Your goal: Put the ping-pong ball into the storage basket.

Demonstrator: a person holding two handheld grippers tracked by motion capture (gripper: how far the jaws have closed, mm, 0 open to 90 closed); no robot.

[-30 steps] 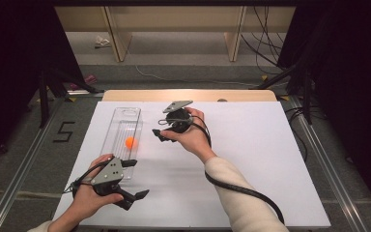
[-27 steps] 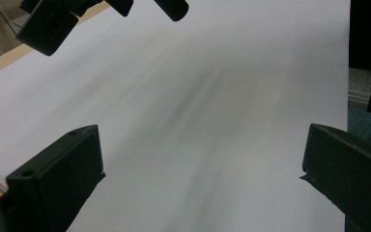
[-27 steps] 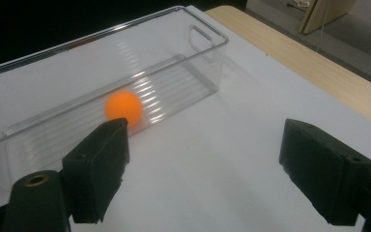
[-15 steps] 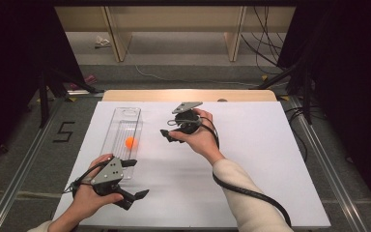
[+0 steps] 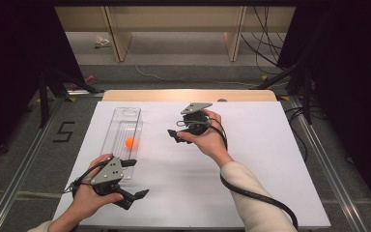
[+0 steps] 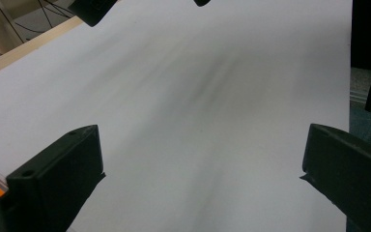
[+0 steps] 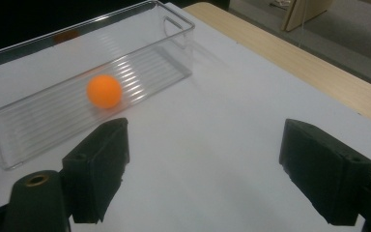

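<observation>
An orange ball lies inside a clear plastic tray on the left half of the white table. My right gripper hovers over the table just right of the tray, pointing toward it, open with nothing between its jaws. My left gripper rests at the tray's near end, pointing right across the bare table. It is wide open and holds nothing. Part of the right gripper shows at the top of the left gripper view.
A wooden strip forms the table's far edge. Metal rails run along both sides on the floor, with a "5" marking at the left. Shelf legs and cables lie beyond. The right gripper's cable trails along the forearm.
My right gripper has slid to the right, away from the tray, still open. The left gripper and the ball have not moved.
</observation>
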